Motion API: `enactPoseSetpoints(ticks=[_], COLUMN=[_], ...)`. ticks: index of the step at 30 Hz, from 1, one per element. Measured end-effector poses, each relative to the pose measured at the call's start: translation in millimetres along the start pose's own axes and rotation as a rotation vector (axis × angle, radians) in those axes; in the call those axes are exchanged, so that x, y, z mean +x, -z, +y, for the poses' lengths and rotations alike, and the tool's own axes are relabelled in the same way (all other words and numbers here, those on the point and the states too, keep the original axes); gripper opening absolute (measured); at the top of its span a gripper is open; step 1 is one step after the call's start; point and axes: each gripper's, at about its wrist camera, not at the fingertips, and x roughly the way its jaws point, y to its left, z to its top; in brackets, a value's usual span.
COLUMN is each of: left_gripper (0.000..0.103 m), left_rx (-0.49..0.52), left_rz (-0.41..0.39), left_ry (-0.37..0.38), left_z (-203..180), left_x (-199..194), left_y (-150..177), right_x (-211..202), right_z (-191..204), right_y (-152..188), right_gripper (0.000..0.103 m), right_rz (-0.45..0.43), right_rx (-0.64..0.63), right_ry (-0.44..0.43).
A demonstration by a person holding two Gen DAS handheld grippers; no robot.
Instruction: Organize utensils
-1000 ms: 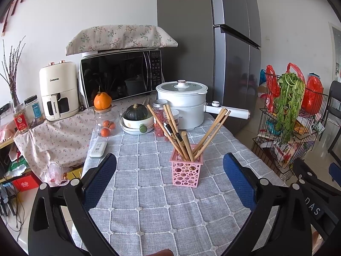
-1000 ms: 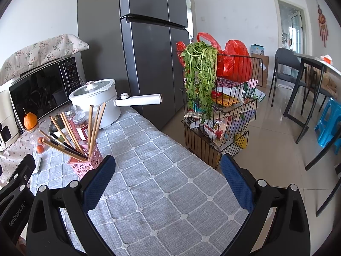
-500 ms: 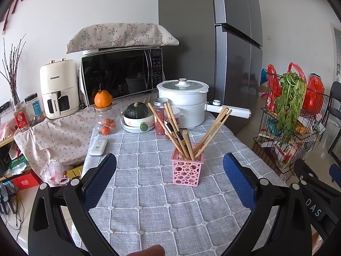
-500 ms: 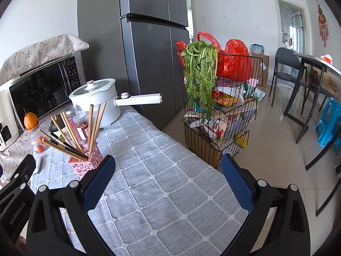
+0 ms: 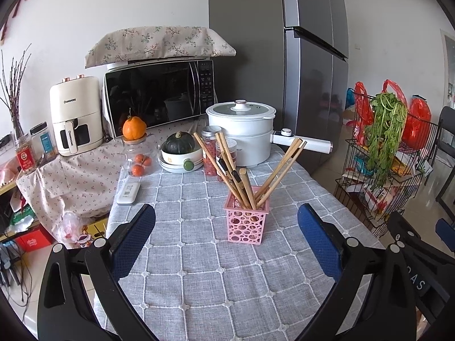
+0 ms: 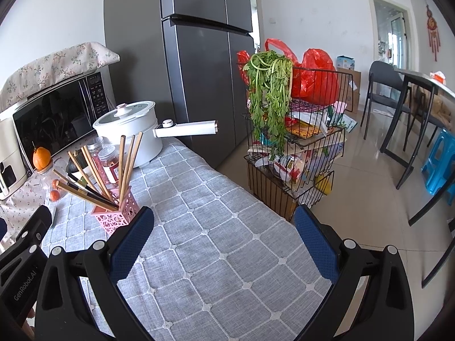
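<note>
A pink perforated holder (image 5: 246, 219) stands upright on the grey checked tablecloth (image 5: 199, 278), with several wooden chopsticks (image 5: 280, 162) fanned out of it. It also shows in the right wrist view (image 6: 115, 212), at the left. My left gripper (image 5: 226, 237) is open and empty, held back from the holder, which sits between its blue pads. My right gripper (image 6: 223, 241) is open and empty over the table's right edge, the holder to its left.
Behind the holder stand a white pot (image 5: 241, 130) with a long handle, two red-filled jars (image 5: 211, 153), a bowl with a squash (image 5: 179, 153), a jar with oranges (image 5: 138, 153), a remote (image 5: 128, 193) and a microwave (image 5: 159, 96). A wire rack (image 6: 295, 156) with greens stands right of the table.
The left gripper view has risen and drawn back slightly. The right gripper has barely moved. Both stay open and empty.
</note>
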Motion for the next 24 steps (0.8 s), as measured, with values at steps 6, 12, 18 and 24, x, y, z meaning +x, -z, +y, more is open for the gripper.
enactPoseSetpoints(ticks=[6,12,18,24], left_gripper=[0.095,0.091,0.096,0.096], left_rx=[0.017,0.041,0.030,0.011], left_rz=[-0.014,-0.046,-0.047,-0.033], left_ry=[0.018,-0.004,-0.012,-0.032], left_z=[-0.9,-4.9,-4.7,-2.5], left_x=[-0.6,-4.7,-7.2,-6.5], left_y=[0.7,1.3,-1.1,-2.5], right_x=[1.2,1.3,0.5,0.0], right_z=[-0.2,0.2,-1.1,-0.6], right_y=[-0.6,-1.2,-1.6,-1.0], right_gripper=[0.096,0.096,0.096,0.096], right_rz=[0.005,0.004,0.002,0.001], right_rx=[0.001,-0.001,0.004,0.008], right_ry=[-0.003,0.002,0.005,0.006])
